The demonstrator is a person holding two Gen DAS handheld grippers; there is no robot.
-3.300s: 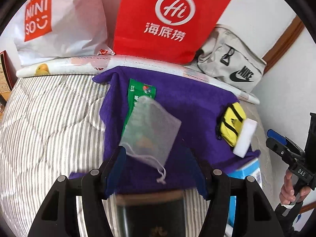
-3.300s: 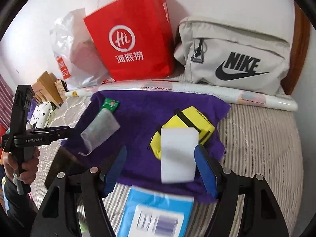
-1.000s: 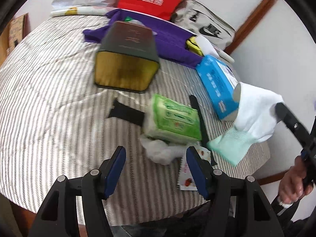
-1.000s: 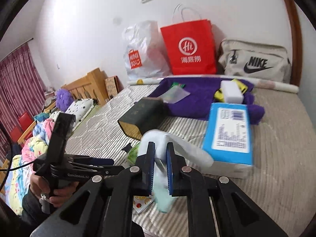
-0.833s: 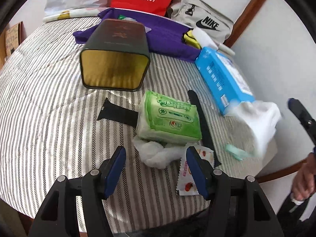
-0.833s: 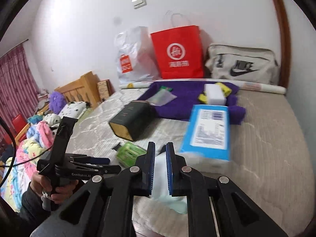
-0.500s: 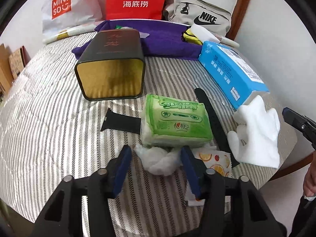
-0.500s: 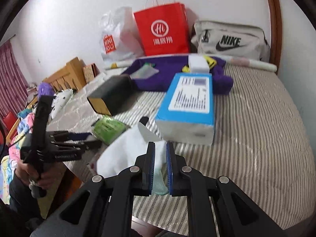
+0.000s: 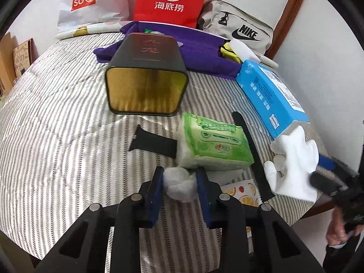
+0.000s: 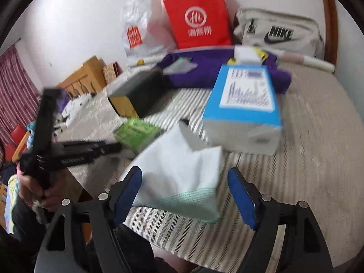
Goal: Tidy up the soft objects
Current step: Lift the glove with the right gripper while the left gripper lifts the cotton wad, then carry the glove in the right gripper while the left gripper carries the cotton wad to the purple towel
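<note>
Now the right gripper [image 10: 184, 195] stands wide, its jaws having just been opening, and the white glove [image 10: 182, 170] it carried a second ago lies released on the striped bed [image 10: 314, 150], between the pads but free of them. Meanwhile the left gripper [image 9: 179, 183] has been closing and now pinches the white cotton wad [image 9: 178, 183] just in front of the green tissue pack [image 9: 213, 145], so one soft thing looks set down and the next taken. The glove sits close to the bed's near edge, beside the blue box [image 10: 245, 104], and could slide off. Open stripes lie to the left of the dark tin [image 9: 145, 77]; the right side is crowded.
</note>
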